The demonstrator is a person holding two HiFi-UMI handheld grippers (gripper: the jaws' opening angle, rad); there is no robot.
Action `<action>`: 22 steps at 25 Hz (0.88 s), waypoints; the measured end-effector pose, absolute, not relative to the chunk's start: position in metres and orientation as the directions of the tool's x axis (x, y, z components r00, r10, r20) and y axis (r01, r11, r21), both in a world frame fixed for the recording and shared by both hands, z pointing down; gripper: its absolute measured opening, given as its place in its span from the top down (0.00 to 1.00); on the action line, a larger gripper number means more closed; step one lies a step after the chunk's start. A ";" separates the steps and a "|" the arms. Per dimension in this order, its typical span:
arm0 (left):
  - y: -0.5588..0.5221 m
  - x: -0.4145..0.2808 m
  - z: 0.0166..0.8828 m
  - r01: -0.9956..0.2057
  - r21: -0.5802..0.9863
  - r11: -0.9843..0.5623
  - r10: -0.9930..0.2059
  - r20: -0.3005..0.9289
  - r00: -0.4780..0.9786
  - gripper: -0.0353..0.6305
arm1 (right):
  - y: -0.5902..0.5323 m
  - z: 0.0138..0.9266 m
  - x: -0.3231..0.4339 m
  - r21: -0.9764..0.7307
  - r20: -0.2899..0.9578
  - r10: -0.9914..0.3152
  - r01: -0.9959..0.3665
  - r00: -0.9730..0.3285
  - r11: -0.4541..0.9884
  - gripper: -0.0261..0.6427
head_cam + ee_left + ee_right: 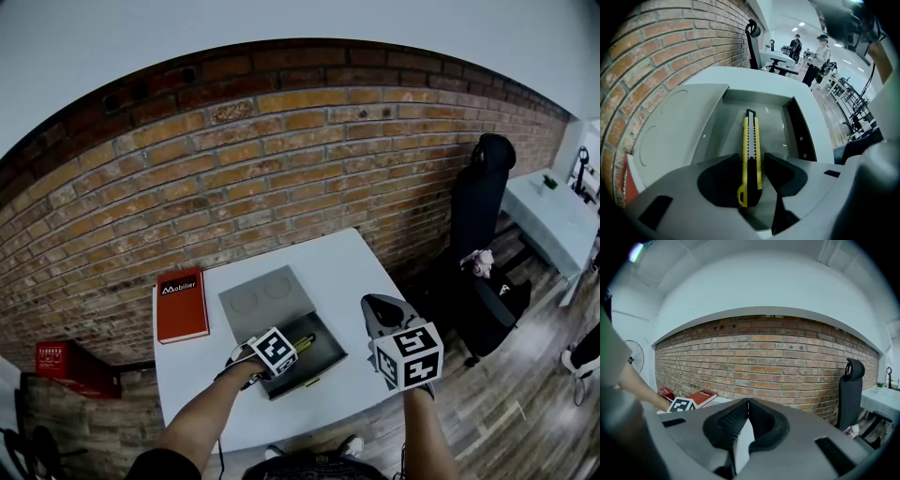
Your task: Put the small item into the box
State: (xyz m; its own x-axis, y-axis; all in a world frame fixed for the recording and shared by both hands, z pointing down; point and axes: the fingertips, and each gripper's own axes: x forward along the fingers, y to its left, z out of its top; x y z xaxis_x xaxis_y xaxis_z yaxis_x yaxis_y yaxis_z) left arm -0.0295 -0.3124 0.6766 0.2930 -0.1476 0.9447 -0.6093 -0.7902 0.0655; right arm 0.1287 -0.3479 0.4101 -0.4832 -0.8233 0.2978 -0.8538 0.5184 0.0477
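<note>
Yellow utility knife (751, 154) lies flat inside the open grey box (799, 131), lengthwise on its floor. Left gripper (752, 160) sits low at the box's near end, with its fingers (717, 183) spread either side of the knife handle and not squeezing it. The box lid (679, 126) is flipped back flat toward the worktop's (347, 262) far edge. A red book (182, 304) is at the left edge, beside the lid. Right gripper (748, 401) is held up near the right edge, apart from the box, fingers closed together on nothing. Brick wall (281, 159) is behind, with a black office chair (478, 197) off to the right.

Bright, even light; heavy fisheye edge distortion
</note>
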 end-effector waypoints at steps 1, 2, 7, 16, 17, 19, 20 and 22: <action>-0.312 -0.029 0.676 -0.607 0.060 -0.793 -0.151 0.945 0.290 0.67 | -0.348 0.410 0.129 0.048 0.298 -0.823 -0.854 -0.484 0.519 0.93; -0.313 -0.029 0.676 -0.605 0.055 -0.794 -0.155 0.945 0.289 0.67 | -0.347 0.410 0.129 0.047 0.298 -0.823 -0.853 -0.484 0.519 0.93; -0.316 -0.030 0.670 -0.621 0.047 -0.783 -0.186 0.934 0.305 0.67 | -0.345 0.413 0.129 0.044 0.302 -0.820 -0.852 -0.486 0.521 0.93; -0.325 -0.023 0.642 -0.634 0.038 -0.772 -0.255 0.896 0.364 0.67 | -0.346 0.411 0.121 0.045 0.301 -0.809 -0.840 -0.504 0.540 0.93; -0.326 -0.022 0.638 -0.636 0.037 -0.771 -0.263 0.890 0.371 0.67 | -0.346 0.411 0.120 0.046 0.300 -0.808 -0.838 -0.508 0.544 0.93; -0.330 -0.022 0.630 -0.645 0.039 -0.763 -0.283 0.878 0.387 0.67 | -0.346 0.410 0.116 0.047 0.300 -0.804 -0.833 -0.514 0.551 0.93; -0.332 -0.022 0.626 -0.652 0.039 -0.757 -0.295 0.870 0.394 0.67 | -0.347 0.410 0.114 0.048 0.300 -0.801 -0.831 -0.518 0.554 0.93; -0.335 -0.023 0.616 -0.663 0.033 -0.748 -0.321 0.856 0.405 0.67 | -0.347 0.409 0.111 0.048 0.299 -0.797 -0.826 -0.524 0.561 0.93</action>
